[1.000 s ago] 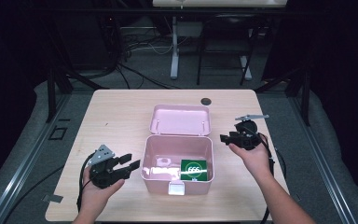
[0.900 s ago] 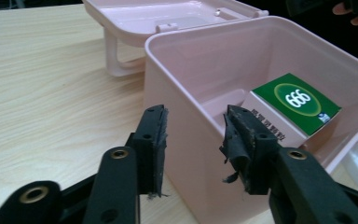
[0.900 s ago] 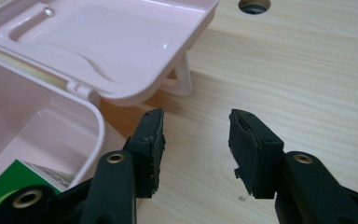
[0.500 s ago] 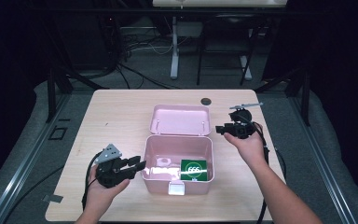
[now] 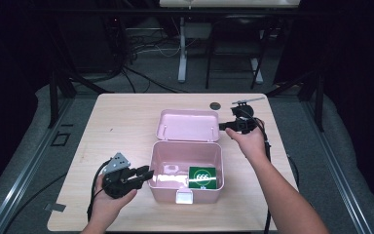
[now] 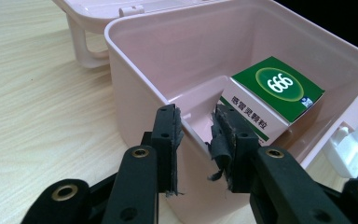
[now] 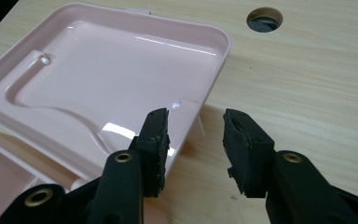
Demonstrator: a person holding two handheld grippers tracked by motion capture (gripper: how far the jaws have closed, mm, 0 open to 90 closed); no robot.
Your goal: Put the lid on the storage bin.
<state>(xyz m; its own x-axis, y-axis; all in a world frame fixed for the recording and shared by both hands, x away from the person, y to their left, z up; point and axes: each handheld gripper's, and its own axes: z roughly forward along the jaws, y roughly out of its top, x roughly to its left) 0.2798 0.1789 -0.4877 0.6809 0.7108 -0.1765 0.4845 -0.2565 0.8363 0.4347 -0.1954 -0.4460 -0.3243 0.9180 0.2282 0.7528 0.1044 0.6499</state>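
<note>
An open pink box (image 5: 161, 161) stands mid-table, its lid (image 5: 187, 124) laid back flat behind it. A green carton marked 666 (image 5: 202, 176) rests inside at the right, leaning on the wall in the left gripper view (image 6: 279, 86). My left gripper (image 5: 148, 174) is open at the box's left wall; its jaws straddle the rim (image 6: 135, 70), one outside and one inside. My right gripper (image 5: 222, 126) is open at the lid's right edge (image 7: 112, 79), one jaw over the lid, the other over the table.
A white latch (image 5: 183, 197) sits on the box's front wall. A round cable hole (image 5: 215, 105) lies in the table behind the lid. Bare wood spreads to the left of the box. Beyond the table edges are dark floor and stands.
My left gripper has moved right until its jaws reach the box's left wall. My right gripper has moved left and slightly away, up to the lid's right edge.
</note>
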